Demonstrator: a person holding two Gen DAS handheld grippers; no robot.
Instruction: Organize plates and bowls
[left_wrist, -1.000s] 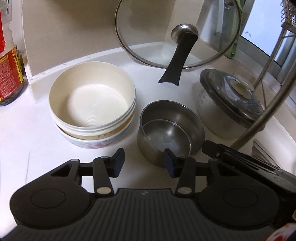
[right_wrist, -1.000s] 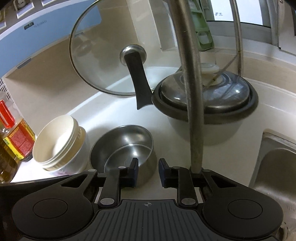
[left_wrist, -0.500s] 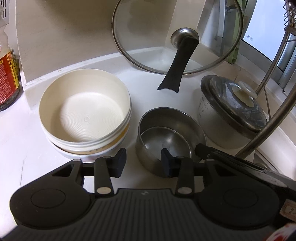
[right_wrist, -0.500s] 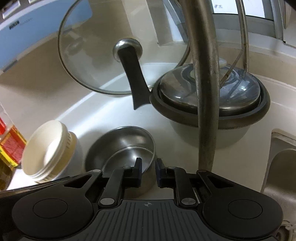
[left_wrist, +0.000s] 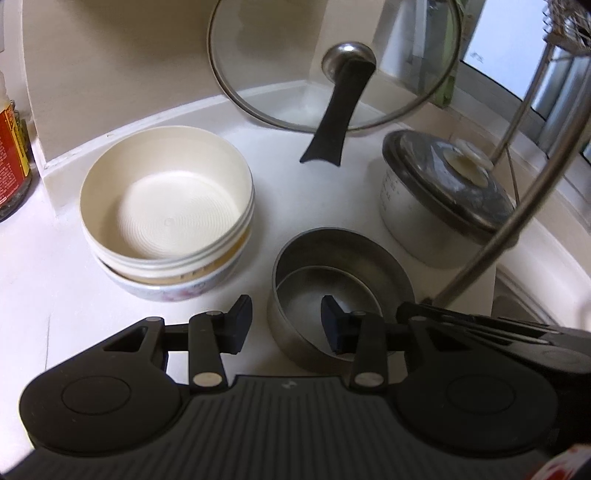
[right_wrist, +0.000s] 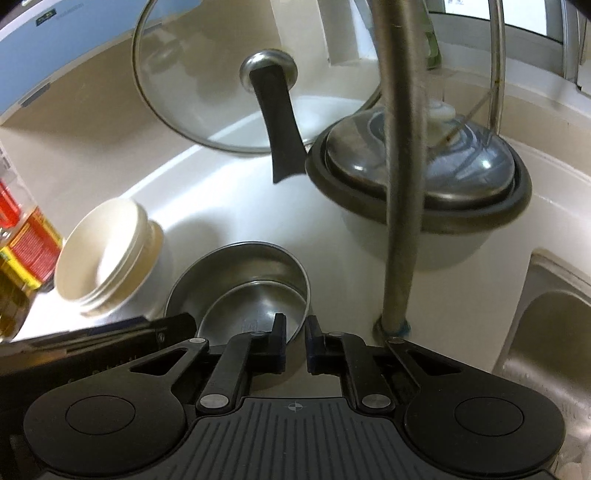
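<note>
A steel bowl (left_wrist: 340, 284) sits on the white counter, also in the right wrist view (right_wrist: 243, 284). Left of it stands a stack of cream bowls (left_wrist: 166, 218) on a flowered bowl, seen at the left in the right wrist view (right_wrist: 107, 254). My left gripper (left_wrist: 286, 325) is open; its right finger is inside the steel bowl and its left finger outside, straddling the near rim. My right gripper (right_wrist: 295, 339) is nearly closed, its jaws straddling the steel bowl's right rim; whether they clamp it is unclear.
A glass lid (left_wrist: 332, 62) with a black handle leans on the back wall. A covered pot (left_wrist: 443, 199) stands at the right. A curved steel faucet pipe (right_wrist: 399, 177) rises in front of it. The sink (right_wrist: 546, 332) is at right, oil bottles (right_wrist: 22, 236) at left.
Both grippers moved closer to the steel bowl. The left gripper's right finger went over its rim. The right gripper's jaws narrowed around the bowl's right rim.
</note>
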